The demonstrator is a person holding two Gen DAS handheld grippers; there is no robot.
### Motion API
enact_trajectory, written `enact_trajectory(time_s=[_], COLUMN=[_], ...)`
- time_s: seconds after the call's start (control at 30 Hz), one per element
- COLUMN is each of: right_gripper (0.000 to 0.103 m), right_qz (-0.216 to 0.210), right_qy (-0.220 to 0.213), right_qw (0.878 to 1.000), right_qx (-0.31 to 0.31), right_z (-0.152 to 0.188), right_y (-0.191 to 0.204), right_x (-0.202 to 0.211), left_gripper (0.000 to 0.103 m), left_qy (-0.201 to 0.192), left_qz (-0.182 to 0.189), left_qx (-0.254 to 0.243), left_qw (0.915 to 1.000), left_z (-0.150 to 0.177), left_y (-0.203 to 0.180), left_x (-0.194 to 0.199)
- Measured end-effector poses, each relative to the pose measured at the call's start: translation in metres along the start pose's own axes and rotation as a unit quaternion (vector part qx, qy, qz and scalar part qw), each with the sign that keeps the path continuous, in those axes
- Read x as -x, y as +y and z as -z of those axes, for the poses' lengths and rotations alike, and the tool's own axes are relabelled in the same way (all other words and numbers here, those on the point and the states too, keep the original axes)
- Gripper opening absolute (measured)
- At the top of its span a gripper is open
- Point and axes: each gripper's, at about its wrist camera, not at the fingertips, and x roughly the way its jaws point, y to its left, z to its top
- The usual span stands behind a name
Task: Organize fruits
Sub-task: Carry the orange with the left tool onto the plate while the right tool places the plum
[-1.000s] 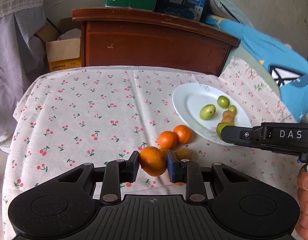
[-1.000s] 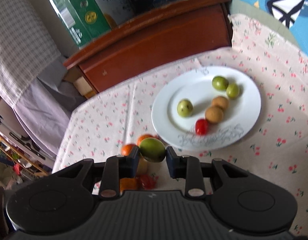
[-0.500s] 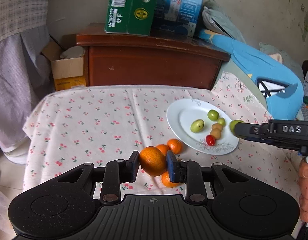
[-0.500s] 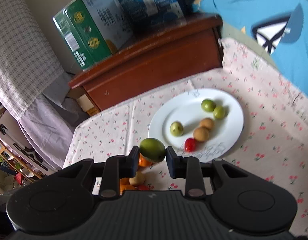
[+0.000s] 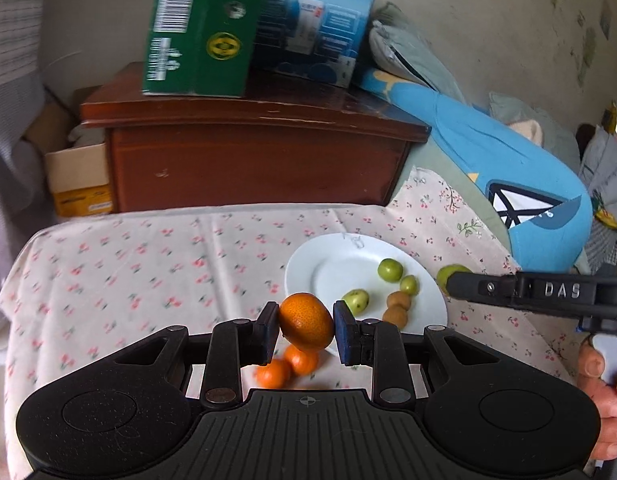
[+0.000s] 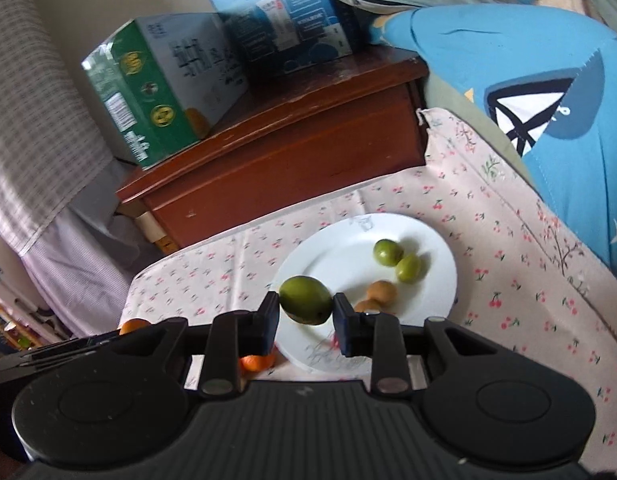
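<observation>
My left gripper [image 5: 306, 322] is shut on an orange mandarin [image 5: 306, 320], held high above the table. Two more mandarins [image 5: 286, 364] lie on the cloth below it. My right gripper [image 6: 306, 306] is shut on a green fruit [image 6: 306, 305], held above the left part of the white plate [image 6: 328, 248]. The plate [image 5: 328, 268] holds several green fruits [image 6: 387, 252] and two brown ones [image 6: 382, 291]. In the left wrist view the right gripper [image 5: 452, 282] hangs to the right of the plate, with its green fruit [image 5: 448, 274].
The table wears a cherry-print cloth [image 5: 148, 264]. A brown wooden cabinet [image 5: 248, 152] stands behind it with a green box [image 5: 200, 28] and a blue box [image 5: 316, 20] on top. A blue cushion [image 5: 508, 184] lies at the right, a cardboard box [image 5: 78, 180] at the left.
Both grippers have risen well above the table with their fruits still held. The plate and loose mandarins look smaller and lower in both views.
</observation>
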Motion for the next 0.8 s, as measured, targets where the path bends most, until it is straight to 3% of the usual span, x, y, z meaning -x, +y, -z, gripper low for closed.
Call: enact_trajectory(time_s=[0.2, 0.8], right_gripper=[0.029, 0.029], right_qz=[0.000, 0.015], right_qy=[-0.006, 0.038], right_qw=[1.000, 0.997], right_qx=[-0.014, -0.064], right_z=[-0.013, -0.018], right_y=[-0.008, -0.032], right_x=[-0.020, -0.082], left_gripper=[0.026, 0.027], left_qy=[0.016, 0.069], left_qz=[0.011, 0.036], left_qx=[-0.019, -0.025], left_qw=[0.9996, 0.9966], left_z=[-0.009, -0.010], left_y=[-0.003, -0.014], left_x=[-0.033, -0.110])
